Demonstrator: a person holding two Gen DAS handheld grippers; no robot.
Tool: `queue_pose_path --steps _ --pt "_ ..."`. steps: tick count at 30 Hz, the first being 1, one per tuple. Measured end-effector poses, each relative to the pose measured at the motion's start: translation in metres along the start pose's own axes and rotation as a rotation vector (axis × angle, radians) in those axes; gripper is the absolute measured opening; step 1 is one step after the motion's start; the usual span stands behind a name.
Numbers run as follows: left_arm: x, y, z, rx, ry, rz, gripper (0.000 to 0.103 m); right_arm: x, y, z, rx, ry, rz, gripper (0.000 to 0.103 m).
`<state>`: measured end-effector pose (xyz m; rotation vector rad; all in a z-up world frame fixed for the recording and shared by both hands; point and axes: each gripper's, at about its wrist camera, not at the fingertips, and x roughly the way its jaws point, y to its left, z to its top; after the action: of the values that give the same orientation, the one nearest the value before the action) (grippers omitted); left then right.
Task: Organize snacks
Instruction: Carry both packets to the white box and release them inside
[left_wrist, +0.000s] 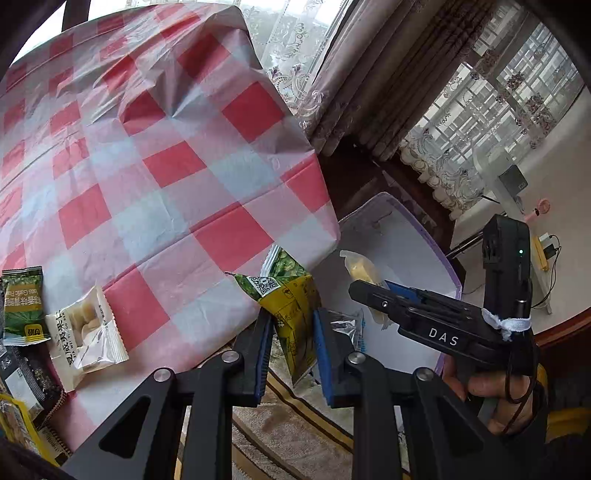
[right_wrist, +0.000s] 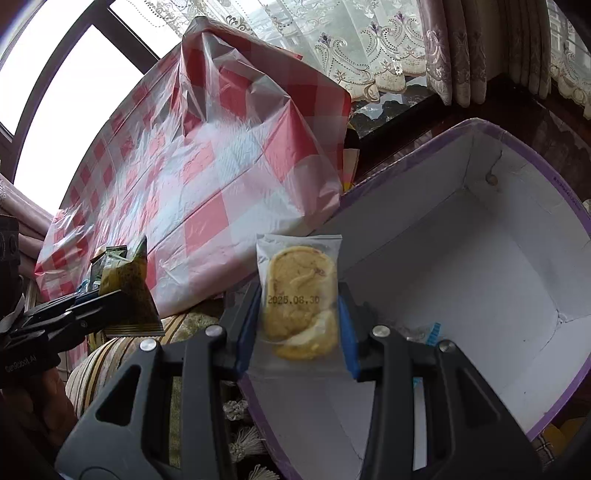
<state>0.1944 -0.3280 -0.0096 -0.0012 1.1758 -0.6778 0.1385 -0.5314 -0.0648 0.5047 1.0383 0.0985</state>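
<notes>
My left gripper is shut on a yellow-green snack packet and holds it off the table's corner, beside the box. It also shows in the right wrist view. My right gripper is shut on a clear-wrapped yellow biscuit over the near edge of a white box with a purple rim. In the left wrist view the right gripper holds the biscuit above the box. A small clear wrapper with blue print lies inside the box.
The table with a red-and-white checked cloth holds a green packet, a white clear-window packet and more packets at its left edge. A striped cushion lies below. Curtains and a window are behind.
</notes>
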Motion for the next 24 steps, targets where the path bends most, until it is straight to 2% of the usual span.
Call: queue_pose_path --steps 9,18,24 --pt "0.055 -0.032 0.013 0.064 0.162 0.015 0.023 0.014 -0.031 -0.006 0.092 0.033 -0.008 0.044" --pt "0.054 -0.022 0.013 0.01 0.158 0.006 0.024 0.012 -0.027 -0.003 0.092 0.029 0.006 0.048" --pt "0.04 -0.017 0.012 0.0 0.109 0.018 0.024 0.008 -0.008 0.0 0.048 0.022 0.011 0.049"
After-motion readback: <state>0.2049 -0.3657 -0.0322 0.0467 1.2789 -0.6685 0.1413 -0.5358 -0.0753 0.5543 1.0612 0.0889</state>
